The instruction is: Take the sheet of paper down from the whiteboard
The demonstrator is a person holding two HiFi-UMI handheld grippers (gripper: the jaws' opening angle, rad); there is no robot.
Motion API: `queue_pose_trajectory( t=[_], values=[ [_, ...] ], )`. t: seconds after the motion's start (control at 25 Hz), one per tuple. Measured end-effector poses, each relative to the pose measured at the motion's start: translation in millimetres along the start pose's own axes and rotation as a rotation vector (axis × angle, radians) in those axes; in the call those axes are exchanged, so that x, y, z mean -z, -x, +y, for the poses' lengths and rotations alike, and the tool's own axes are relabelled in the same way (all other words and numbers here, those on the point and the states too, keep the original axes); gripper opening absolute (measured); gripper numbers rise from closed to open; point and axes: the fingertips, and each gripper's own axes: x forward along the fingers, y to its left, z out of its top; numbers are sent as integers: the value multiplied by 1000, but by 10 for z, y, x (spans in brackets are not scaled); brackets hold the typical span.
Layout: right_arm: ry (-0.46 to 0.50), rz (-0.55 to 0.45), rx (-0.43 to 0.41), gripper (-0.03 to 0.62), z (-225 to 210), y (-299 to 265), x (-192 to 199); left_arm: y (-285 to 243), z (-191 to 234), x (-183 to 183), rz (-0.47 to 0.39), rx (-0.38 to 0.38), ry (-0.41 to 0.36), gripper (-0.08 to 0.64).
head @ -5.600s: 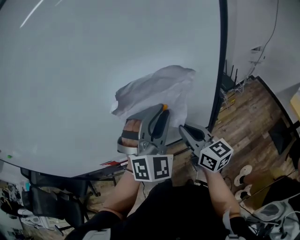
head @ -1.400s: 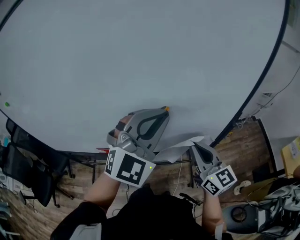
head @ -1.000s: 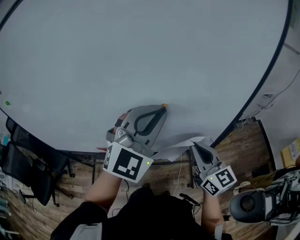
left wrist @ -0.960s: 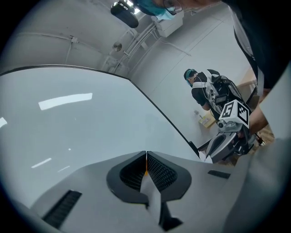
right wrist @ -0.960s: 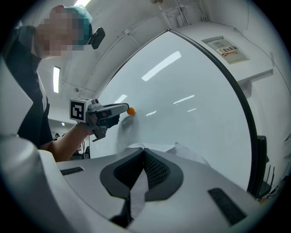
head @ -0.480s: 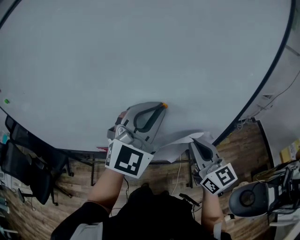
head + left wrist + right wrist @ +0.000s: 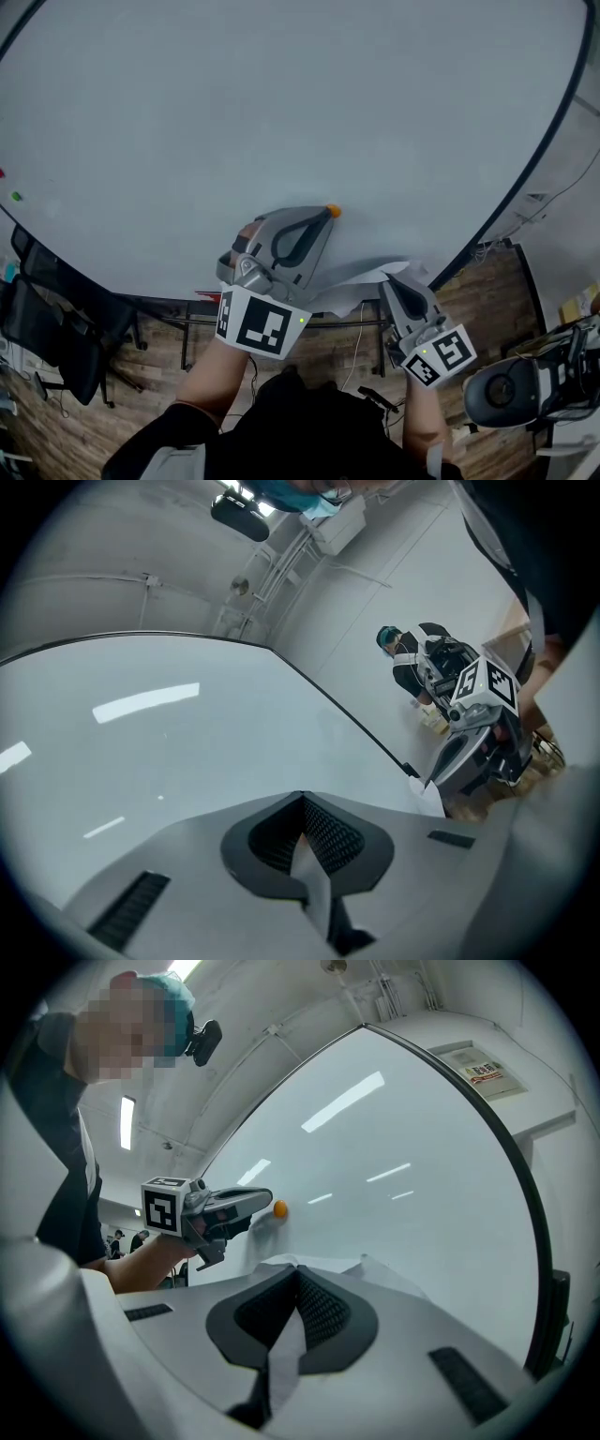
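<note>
The white sheet of paper (image 7: 361, 279) is off the whiteboard (image 7: 281, 94) and hangs crumpled below its lower edge. My right gripper (image 7: 386, 284) is shut on it; in the right gripper view a strip of paper (image 7: 281, 1354) runs between the pads and the rest spreads beyond the tips. My left gripper (image 7: 323, 217) points at the board, and its jaws have just been closing and now stand shut. A small orange magnet (image 7: 333, 211) sits on the board right at its tip, also shown as the magnet (image 7: 279, 1208) in the right gripper view. I see no magnet between the left pads (image 7: 323, 832).
The board's black frame (image 7: 539, 159) curves down the right side. Black office chairs (image 7: 47, 328) stand at the lower left on the wooden floor (image 7: 487, 281). A grey machine (image 7: 506, 394) is at the lower right. A seated person (image 7: 412, 658) is far off.
Several seconds ago the sheet was still up on the board; now it hangs from my right gripper. Over the last second both grippers drifted slightly right and the sheet's top edge rose a little.
</note>
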Motion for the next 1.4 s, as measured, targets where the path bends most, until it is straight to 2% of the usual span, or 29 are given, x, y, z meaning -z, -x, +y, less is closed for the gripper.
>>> queue_pose_trajectory(
  t=[0.08, 0.24, 0.36, 0.56, 0.84, 1.04, 1.2, 1.32, 1.4],
  values=[
    [7, -5, -1, 17, 36, 57, -16, 71, -55, -55, -1, 3, -3, 12],
    [3, -7, -9, 17, -250, 229, 9, -130, -326, -112, 11, 22, 15, 12],
    [21, 12, -19, 18, -381, 197, 46, -181, -428, -36, 20, 60, 75, 11],
    [6, 62, -49, 17, -522, 43, 142, -155, -525, 304, 113, 106, 169, 11],
    [-64, 148, -80, 17, -199, 62, 570, 500, -844, 811, 175, 102, 313, 11],
    [-77, 197, -91, 17, 151, 86, 861, 1076, -1085, 1076, 117, 151, 459, 11],
    [-145, 233, -81, 17, 471, 198, 1144, 1573, -1217, 1307, 107, 182, 520, 11],
    [-156, 274, -61, 17, 697, 305, 1382, 1981, -1299, 1483, 108, 187, 571, 11],
    [-157, 293, -45, 17, 883, 401, 1495, 2272, -1333, 1533, 65, 165, 686, 11]
  ],
)
